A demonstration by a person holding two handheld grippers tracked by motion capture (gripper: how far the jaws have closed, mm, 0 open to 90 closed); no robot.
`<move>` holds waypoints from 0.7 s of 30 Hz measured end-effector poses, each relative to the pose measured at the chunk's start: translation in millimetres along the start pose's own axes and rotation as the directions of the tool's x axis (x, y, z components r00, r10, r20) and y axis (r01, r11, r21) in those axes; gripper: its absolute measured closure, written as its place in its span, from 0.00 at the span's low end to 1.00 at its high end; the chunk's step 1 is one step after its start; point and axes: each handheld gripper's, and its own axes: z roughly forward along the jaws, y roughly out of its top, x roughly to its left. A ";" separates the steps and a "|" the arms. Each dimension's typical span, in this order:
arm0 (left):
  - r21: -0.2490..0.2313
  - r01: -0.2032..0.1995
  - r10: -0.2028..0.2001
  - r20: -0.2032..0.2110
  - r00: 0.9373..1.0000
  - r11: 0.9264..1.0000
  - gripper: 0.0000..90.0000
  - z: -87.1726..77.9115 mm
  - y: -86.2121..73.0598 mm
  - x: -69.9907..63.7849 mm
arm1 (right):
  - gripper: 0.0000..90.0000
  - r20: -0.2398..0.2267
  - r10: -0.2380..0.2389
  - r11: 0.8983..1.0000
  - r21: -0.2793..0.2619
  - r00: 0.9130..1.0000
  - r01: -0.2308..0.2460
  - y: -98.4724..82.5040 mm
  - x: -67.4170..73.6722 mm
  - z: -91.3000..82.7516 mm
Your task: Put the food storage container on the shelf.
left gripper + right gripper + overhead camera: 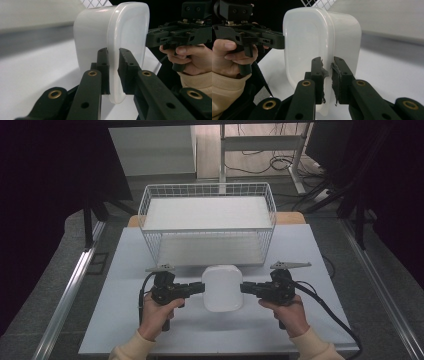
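Right now I have the white plastic container pinched by its rim from both sides, my left gripper and right gripper each clamped narrow on the lip. It sits just in front of the wire basket. I judge the lift needs both hands rising level, or the thin rim may flex and slip free.

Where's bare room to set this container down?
Bare tabletop lies left of the left claw and right of the right claw. The wire basket interior also looks empty. It is crowded at the centre, where both claws grip the white plastic container.
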 end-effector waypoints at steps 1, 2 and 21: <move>-0.002 -0.004 0.004 0.001 1.000 1.000 0.89 -0.7 2.8 -0.3 | 0.89 -0.001 -0.002 1.000 -0.005 1.000 0.002 5.4 0.5 -1.1; -0.005 -0.009 0.009 0.000 1.000 1.000 0.89 -1.6 5.7 -0.8 | 0.89 -0.001 -0.006 1.000 -0.008 1.000 0.006 8.3 0.9 -1.6; -0.064 -0.092 0.090 -0.030 0.995 0.994 0.89 -26.4 59.1 -19.8 | 0.88 0.012 -0.086 0.994 -0.071 0.996 0.086 60.9 20.3 -14.1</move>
